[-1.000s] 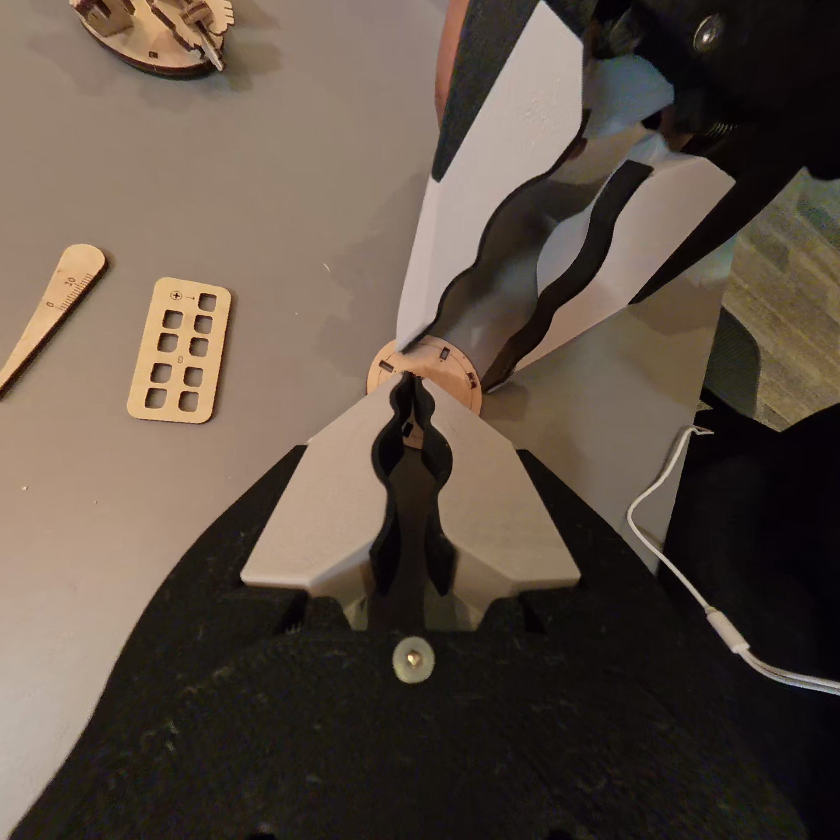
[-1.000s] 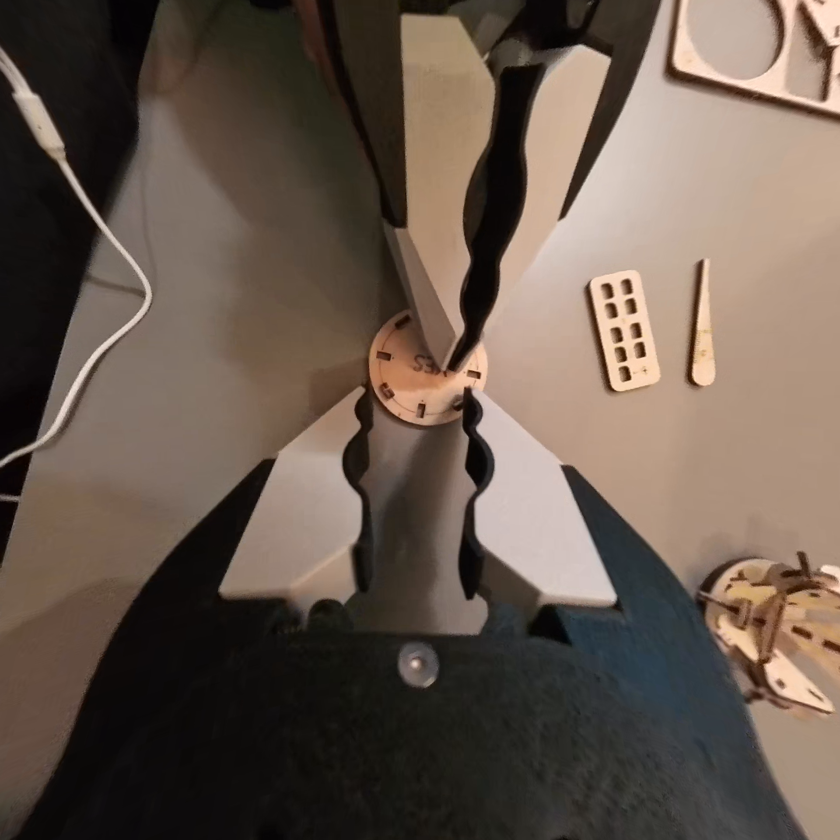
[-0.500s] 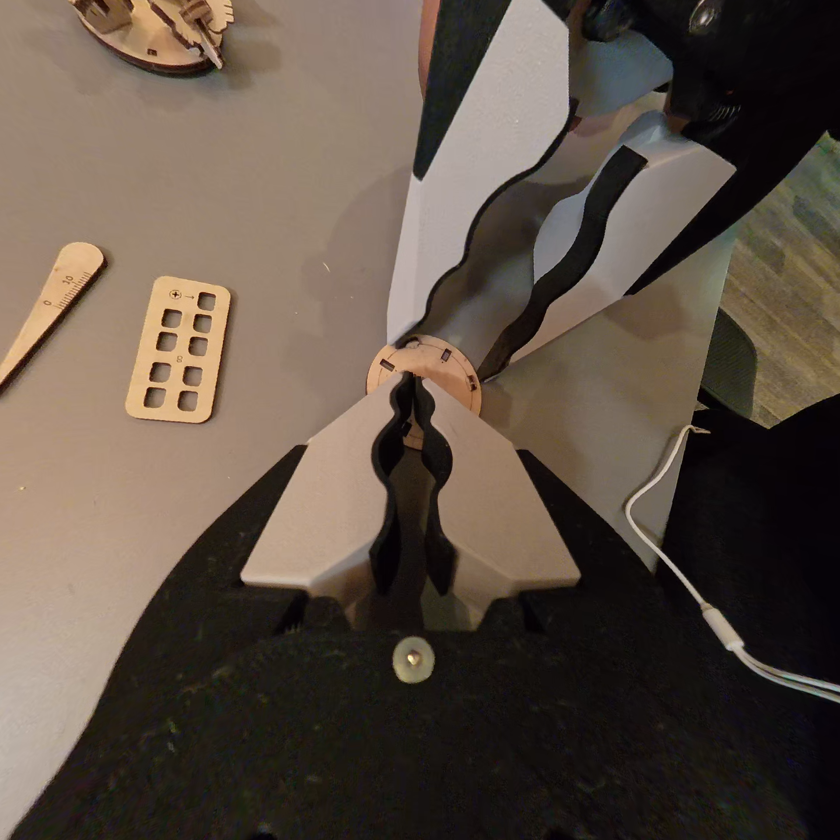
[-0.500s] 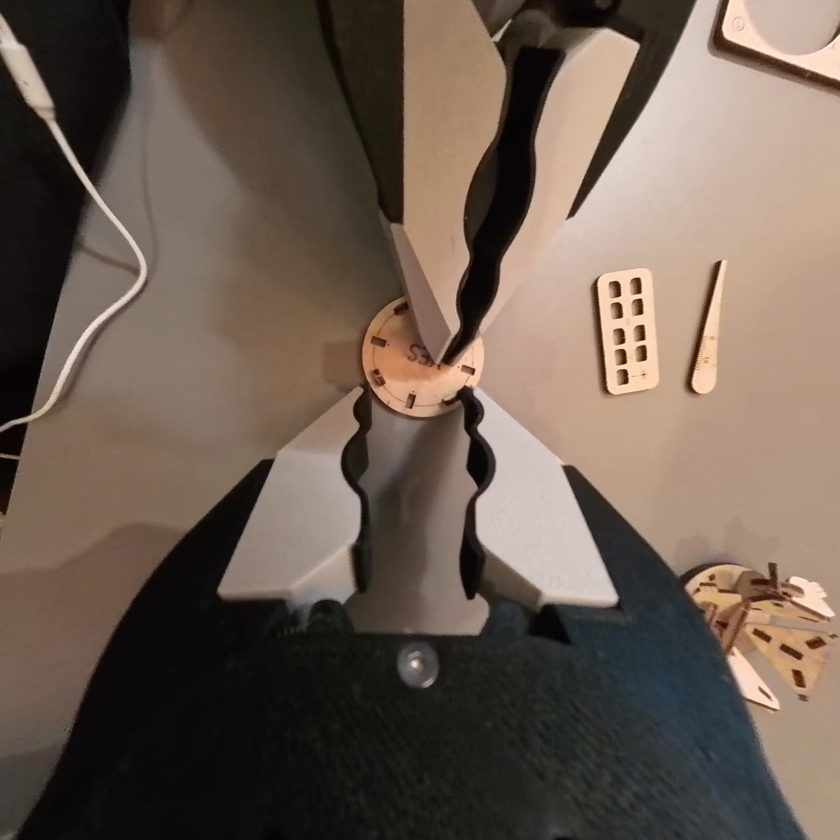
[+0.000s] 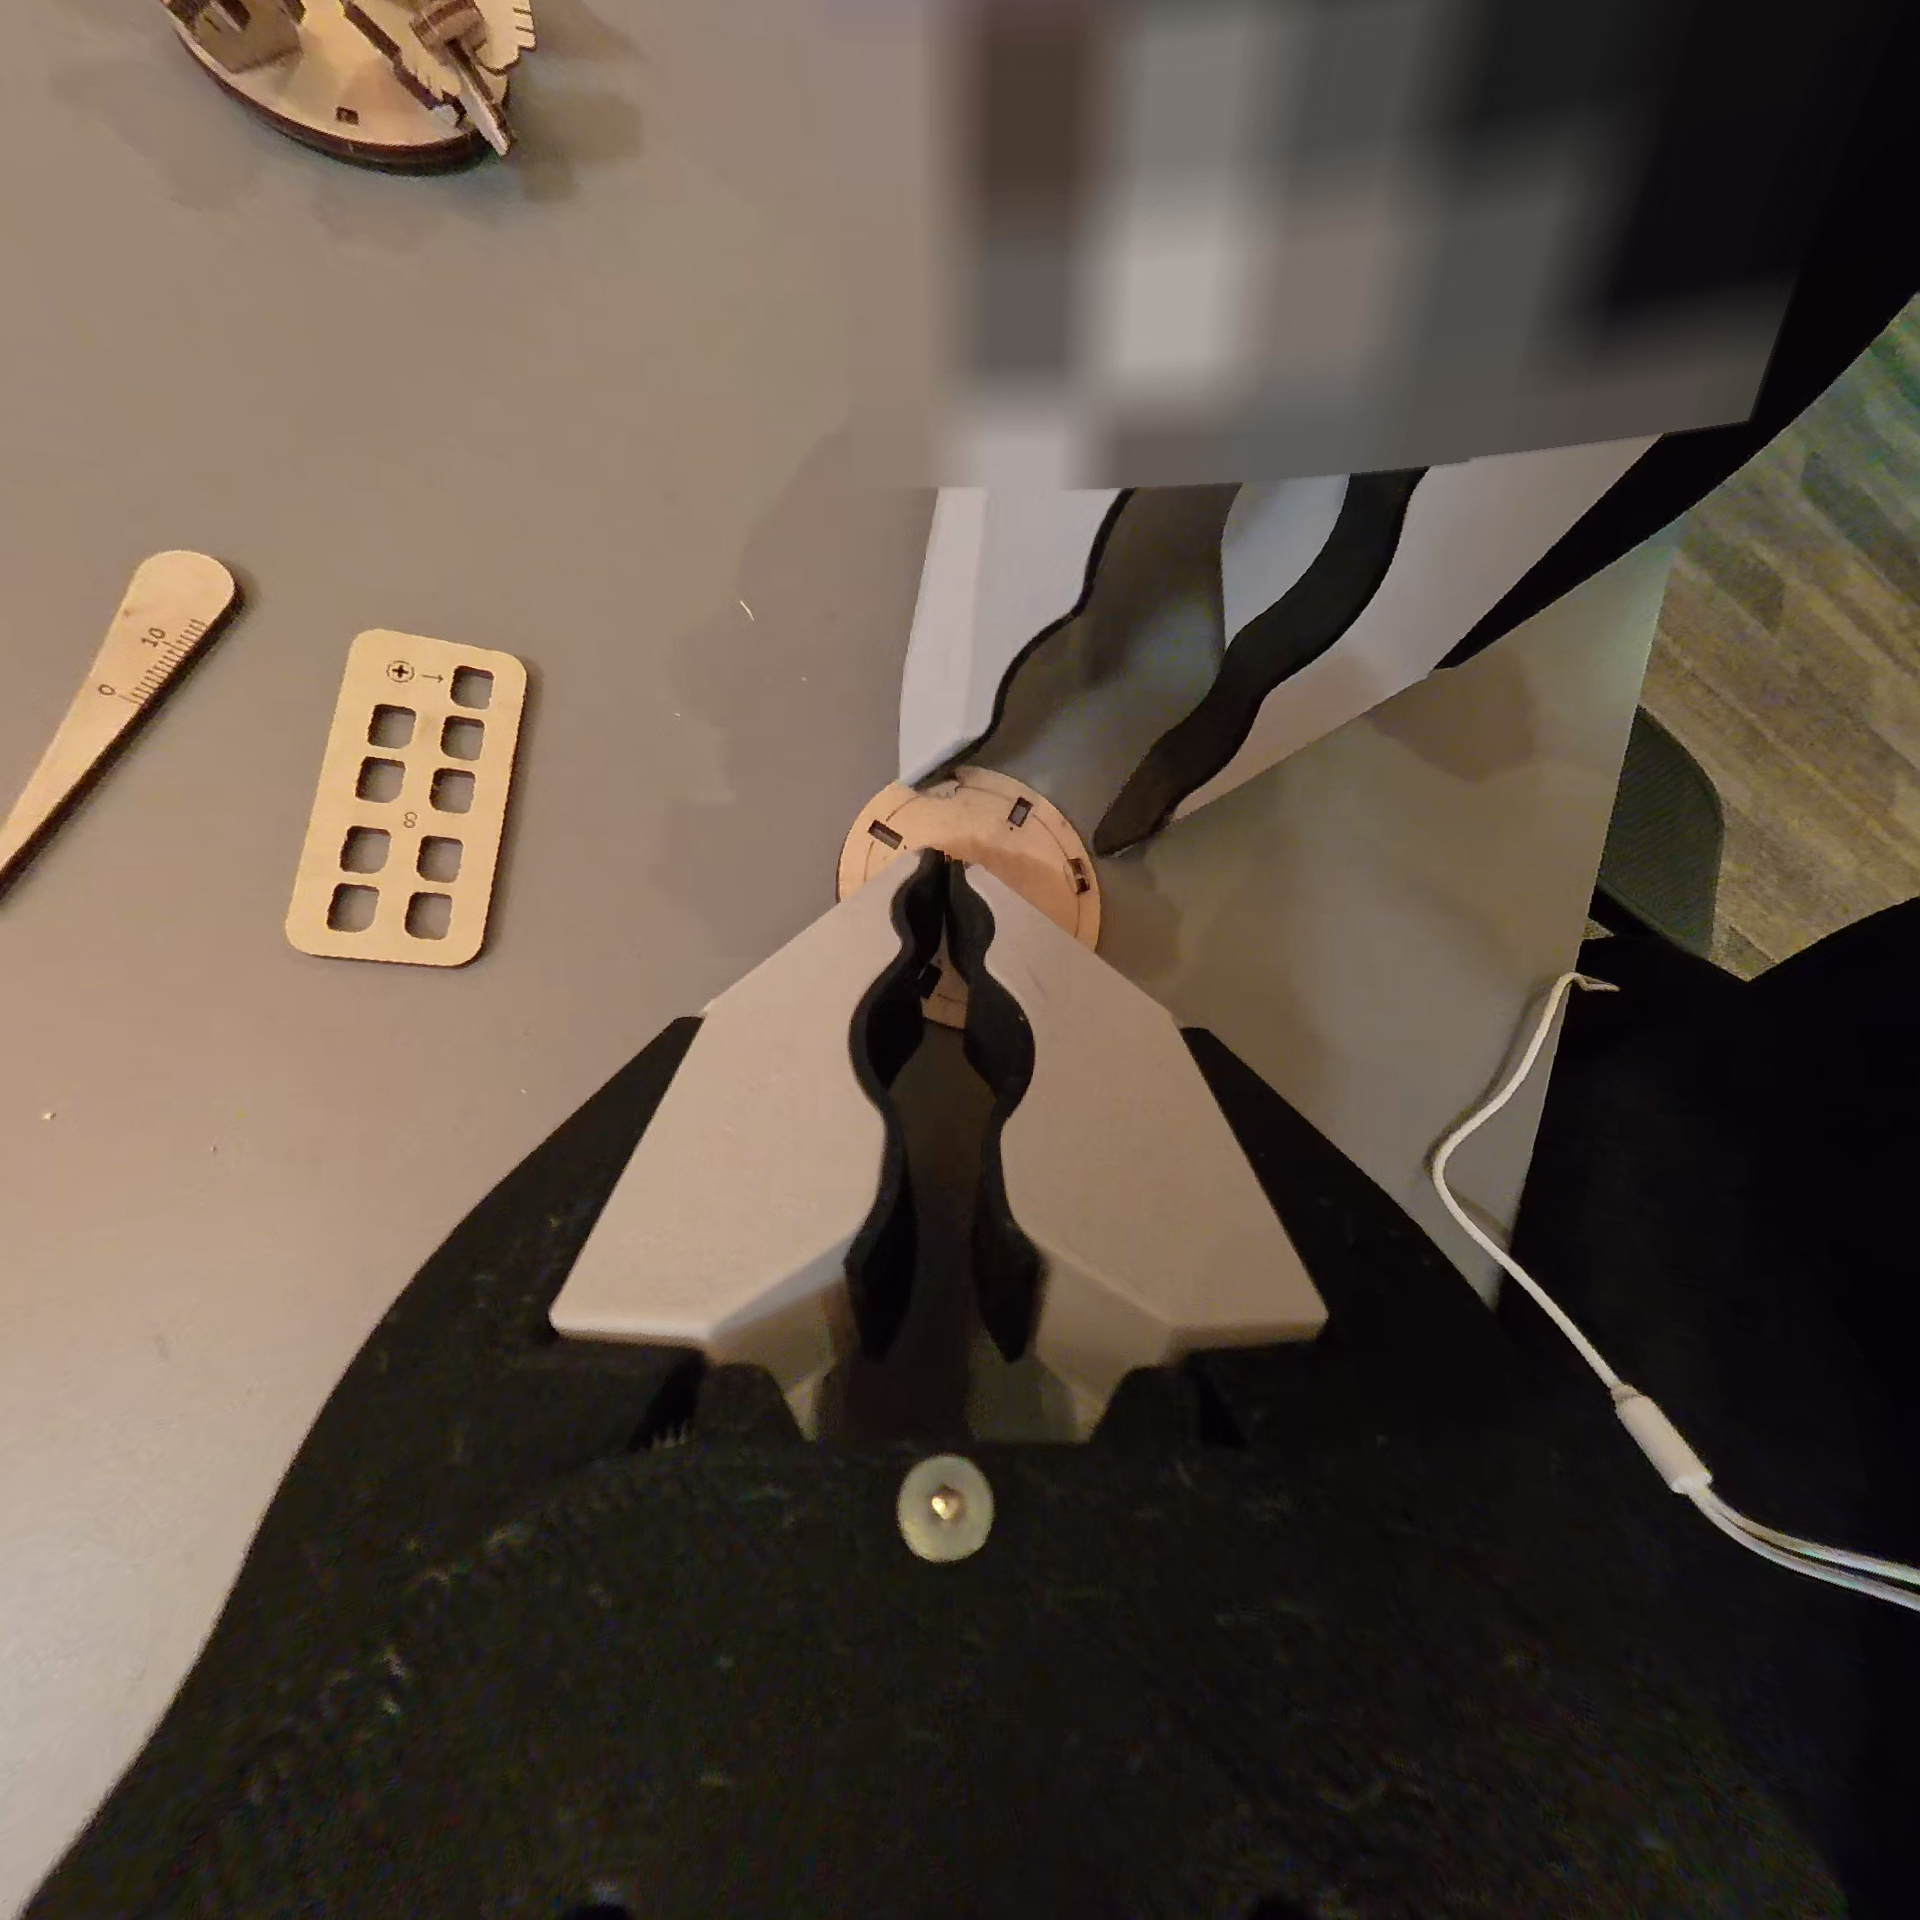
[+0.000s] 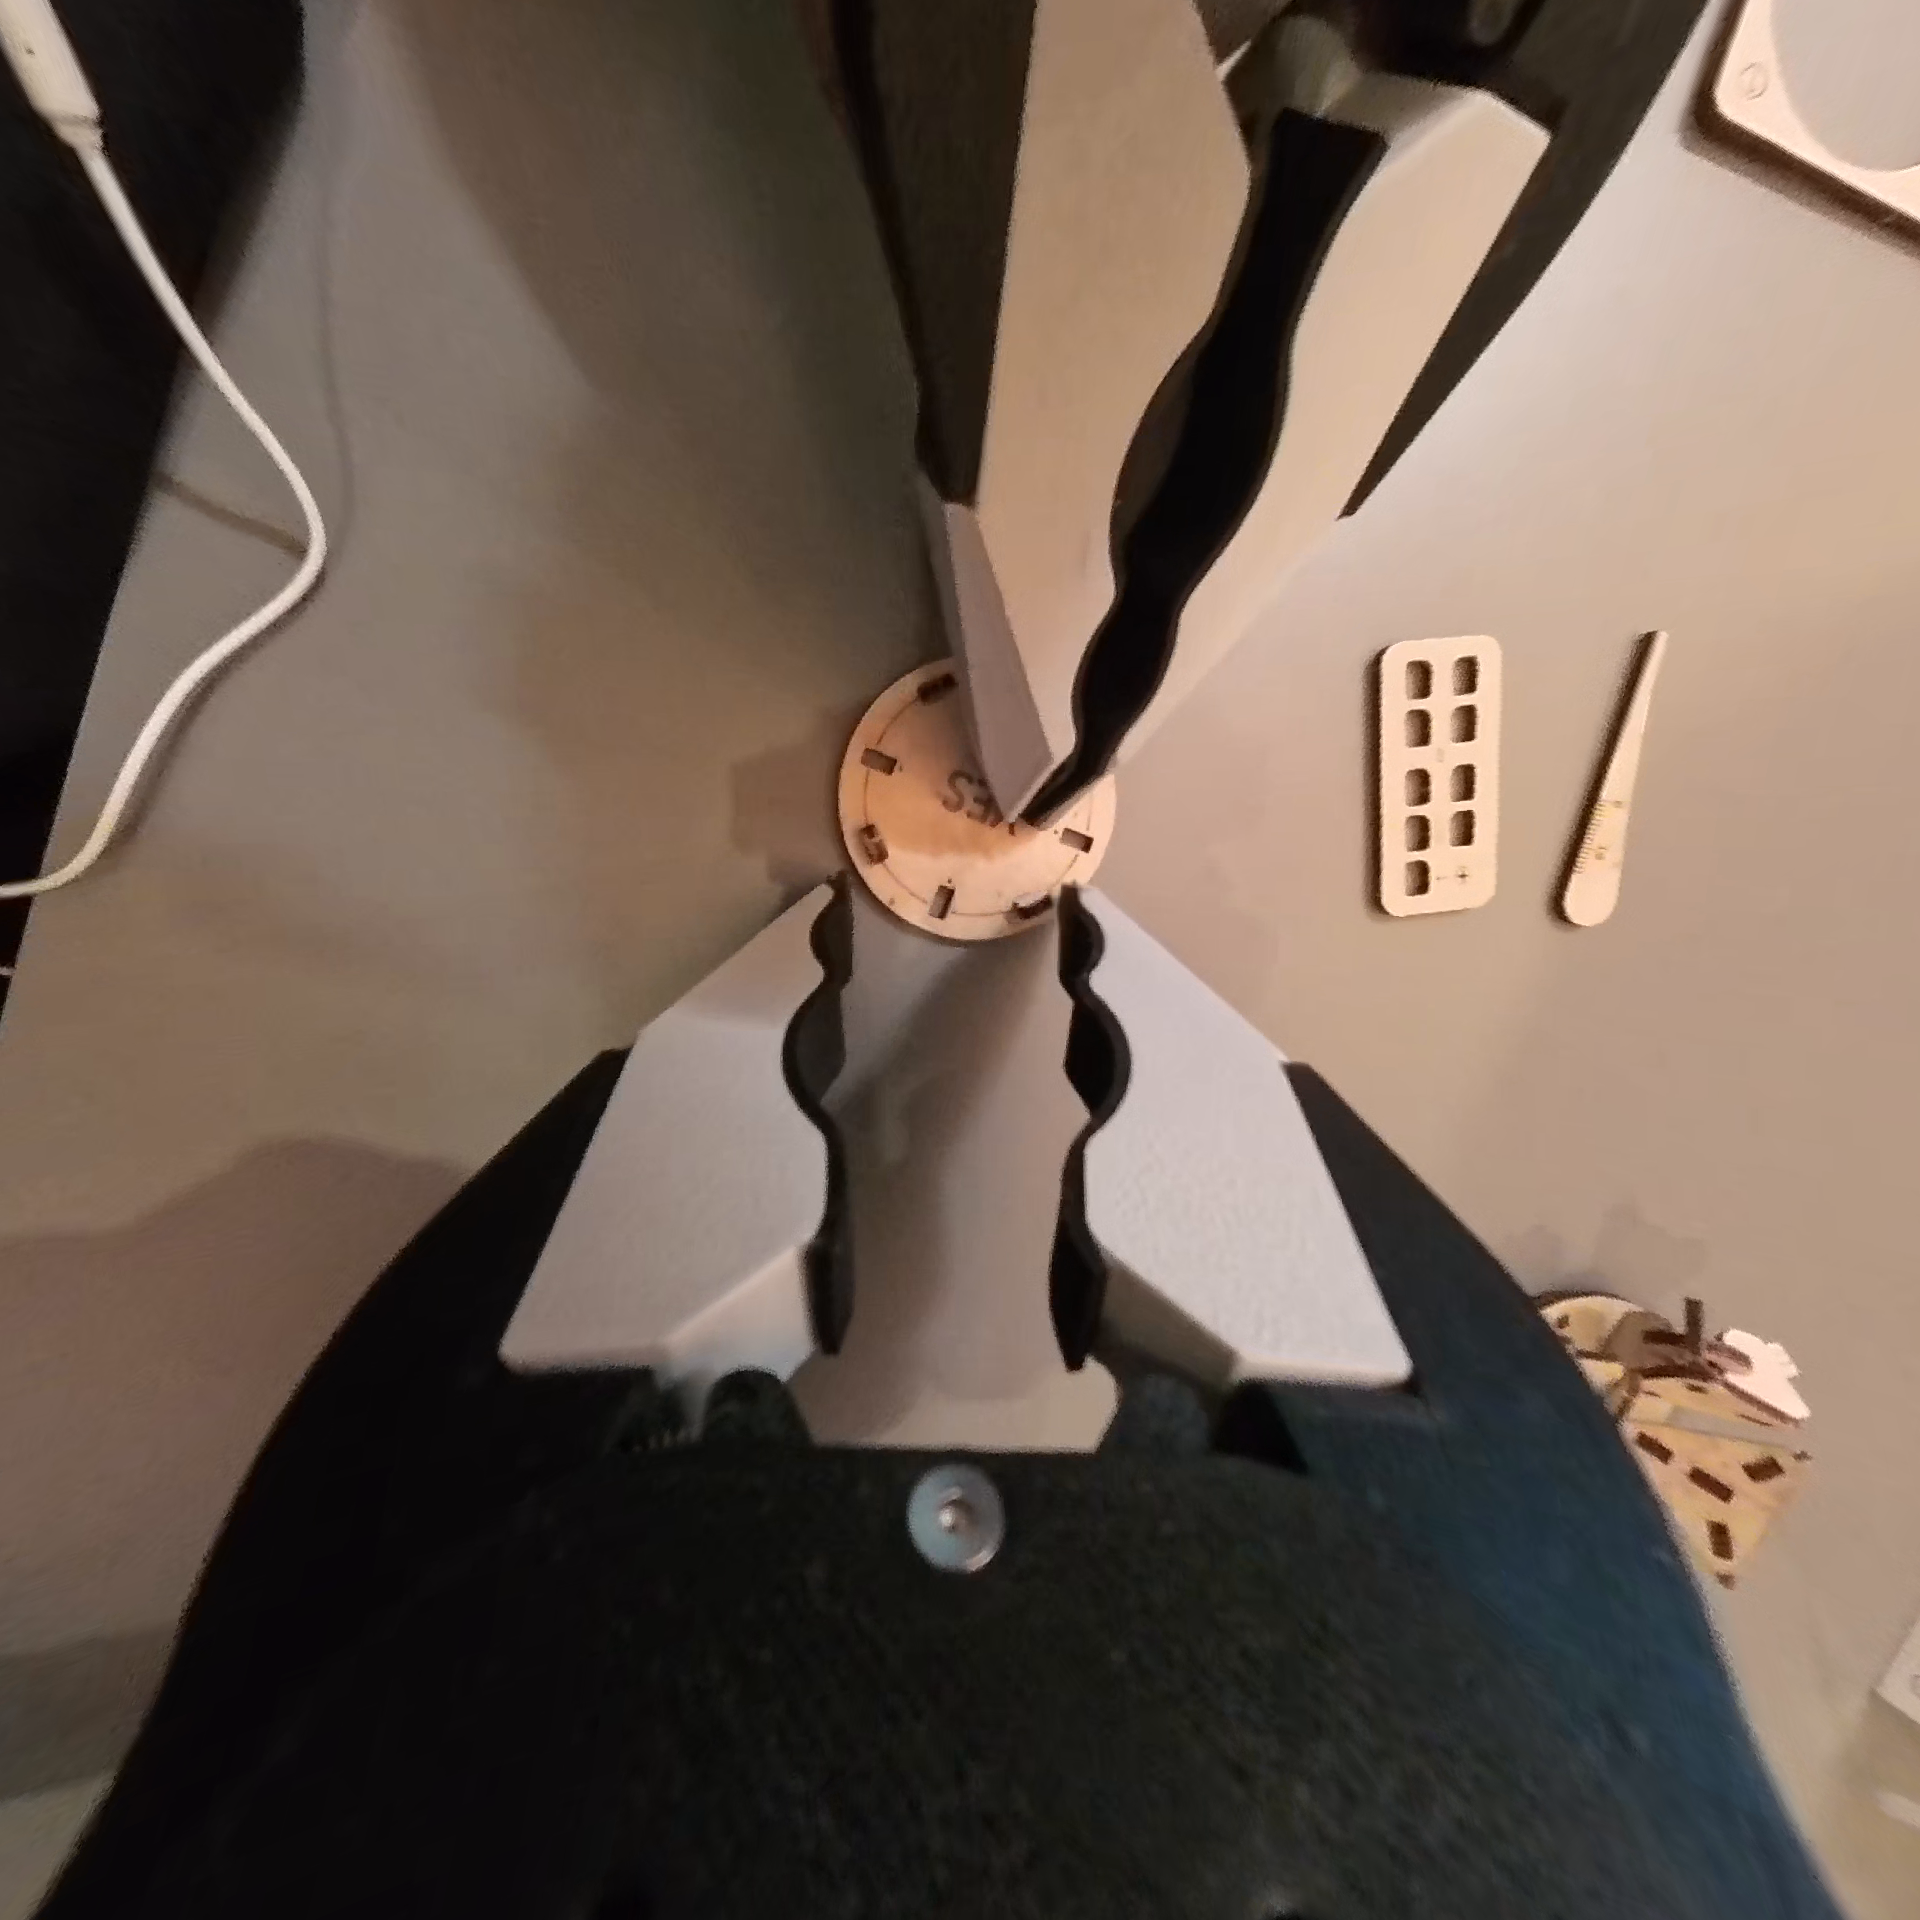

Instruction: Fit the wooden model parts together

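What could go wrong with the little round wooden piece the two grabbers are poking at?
The left gripper is shut, its tips down on top of the wooden disc, which lies flat on the grey table. The right gripper stands open at the disc's edge. A thin flat disc may slide away instead of lifting. It also sits near the table's edge, beside a white cable, so it could get pushed off.

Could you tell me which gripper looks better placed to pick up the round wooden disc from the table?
Probably the right gripper: its fingers stand open at the round wooden disc's near rim, roughly spanning it. The left gripper is shut, tips down on the disc's top face.
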`<move>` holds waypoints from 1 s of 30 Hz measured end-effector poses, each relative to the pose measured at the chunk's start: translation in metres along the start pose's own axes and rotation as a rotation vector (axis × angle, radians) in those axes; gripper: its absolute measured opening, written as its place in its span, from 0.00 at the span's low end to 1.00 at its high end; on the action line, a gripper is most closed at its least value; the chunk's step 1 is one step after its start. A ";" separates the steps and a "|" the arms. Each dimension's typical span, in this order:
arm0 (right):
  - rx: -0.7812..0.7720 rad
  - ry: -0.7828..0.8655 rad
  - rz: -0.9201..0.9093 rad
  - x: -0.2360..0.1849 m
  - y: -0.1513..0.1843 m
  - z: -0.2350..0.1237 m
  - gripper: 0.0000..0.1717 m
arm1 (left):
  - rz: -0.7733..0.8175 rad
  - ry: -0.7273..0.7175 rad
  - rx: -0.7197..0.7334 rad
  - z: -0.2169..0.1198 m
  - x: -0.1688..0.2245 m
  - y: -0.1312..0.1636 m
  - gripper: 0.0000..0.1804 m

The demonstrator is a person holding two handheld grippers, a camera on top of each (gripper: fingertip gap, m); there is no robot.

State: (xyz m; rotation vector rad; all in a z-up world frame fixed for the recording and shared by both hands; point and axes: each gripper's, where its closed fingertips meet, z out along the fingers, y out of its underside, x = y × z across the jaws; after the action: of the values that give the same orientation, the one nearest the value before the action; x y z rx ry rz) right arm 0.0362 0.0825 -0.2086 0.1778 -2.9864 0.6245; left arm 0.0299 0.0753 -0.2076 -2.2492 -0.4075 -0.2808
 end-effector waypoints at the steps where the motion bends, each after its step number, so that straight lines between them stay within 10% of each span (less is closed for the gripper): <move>1: -0.006 -0.017 0.002 -0.001 0.000 0.000 0.22 | 0.000 0.000 0.000 0.000 0.000 0.000 0.00; 30: -0.041 -0.052 0.020 0.002 0.002 0.001 0.18 | 0.003 -0.012 0.002 0.000 -0.001 0.000 0.00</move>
State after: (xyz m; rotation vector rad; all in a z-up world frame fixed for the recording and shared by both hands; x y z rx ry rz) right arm 0.0343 0.0835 -0.2101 0.1648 -3.0523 0.5684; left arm 0.0289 0.0750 -0.2078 -2.2509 -0.4102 -0.2650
